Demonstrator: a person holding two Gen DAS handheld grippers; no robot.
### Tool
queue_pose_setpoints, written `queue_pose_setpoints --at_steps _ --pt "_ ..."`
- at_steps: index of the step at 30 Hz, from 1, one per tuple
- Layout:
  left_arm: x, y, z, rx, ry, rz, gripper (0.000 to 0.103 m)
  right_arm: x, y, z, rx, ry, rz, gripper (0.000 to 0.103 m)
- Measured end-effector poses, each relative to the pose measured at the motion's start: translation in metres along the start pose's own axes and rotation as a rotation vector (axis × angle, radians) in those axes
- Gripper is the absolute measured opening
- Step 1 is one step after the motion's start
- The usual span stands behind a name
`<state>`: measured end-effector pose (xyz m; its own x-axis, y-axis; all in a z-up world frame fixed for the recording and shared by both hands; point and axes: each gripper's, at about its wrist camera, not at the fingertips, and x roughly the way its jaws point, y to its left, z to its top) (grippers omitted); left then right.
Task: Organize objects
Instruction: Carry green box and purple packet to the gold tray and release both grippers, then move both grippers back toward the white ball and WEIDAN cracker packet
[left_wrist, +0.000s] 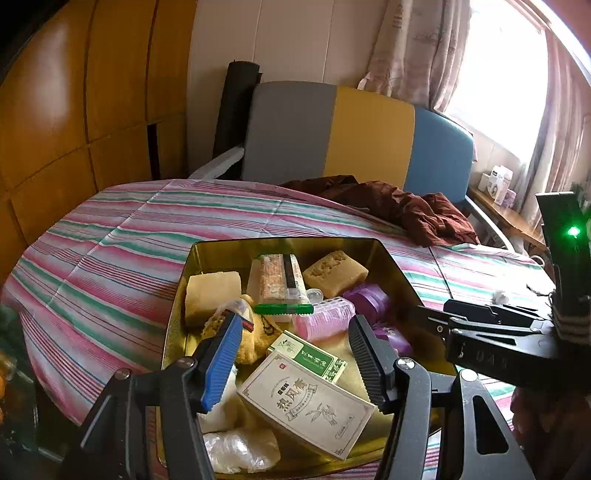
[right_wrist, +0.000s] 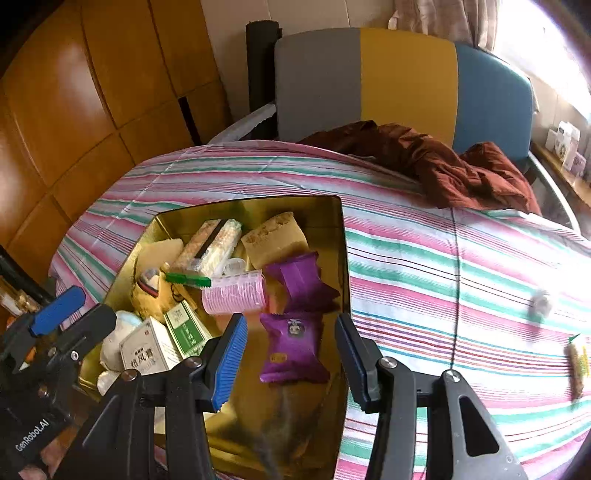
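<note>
A gold tin sits on the striped bed, holding soap-like blocks, a pink hair roller, wrapped snacks and small boxes. My left gripper hovers open over a beige box and a green box and touches neither. In the right wrist view, the right gripper stands open above the tin. A purple packet lies on the tin floor between its fingers, with gaps on both sides. A second purple packet lies behind it. The left gripper shows at the tin's left edge.
A snack bar and a small clear object lie on the striped sheet right of the tin. Crumpled brown cloth sits at the far side before a grey, yellow and blue headboard. Wooden panels stand left.
</note>
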<state>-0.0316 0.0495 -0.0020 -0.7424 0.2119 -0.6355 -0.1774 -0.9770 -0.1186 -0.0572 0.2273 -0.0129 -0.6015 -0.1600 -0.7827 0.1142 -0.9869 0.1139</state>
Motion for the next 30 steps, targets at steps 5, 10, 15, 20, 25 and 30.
queue_pose_setpoints --at_steps 5,10,15,20,25,30 --pt "0.000 -0.005 -0.003 0.012 0.005 -0.008 0.063 -0.006 -0.001 -0.005 -0.016 -0.014 -0.047 0.050" --pt "0.001 -0.008 -0.006 0.019 0.014 -0.013 0.064 -0.008 -0.006 -0.009 -0.019 -0.016 -0.073 0.050" --pt "0.004 -0.011 -0.009 0.025 0.029 -0.012 0.064 -0.010 -0.011 -0.013 -0.025 -0.016 -0.094 0.050" --pt "0.004 -0.018 -0.010 0.047 0.031 -0.016 0.064 -0.012 -0.019 -0.017 -0.028 -0.014 -0.116 0.050" --pt "0.005 -0.029 -0.009 0.082 0.037 -0.021 0.064 -0.012 -0.031 -0.021 -0.015 -0.006 -0.132 0.050" --pt "0.003 -0.042 -0.007 0.122 0.033 -0.030 0.065 -0.015 -0.050 -0.027 0.011 0.000 -0.150 0.050"
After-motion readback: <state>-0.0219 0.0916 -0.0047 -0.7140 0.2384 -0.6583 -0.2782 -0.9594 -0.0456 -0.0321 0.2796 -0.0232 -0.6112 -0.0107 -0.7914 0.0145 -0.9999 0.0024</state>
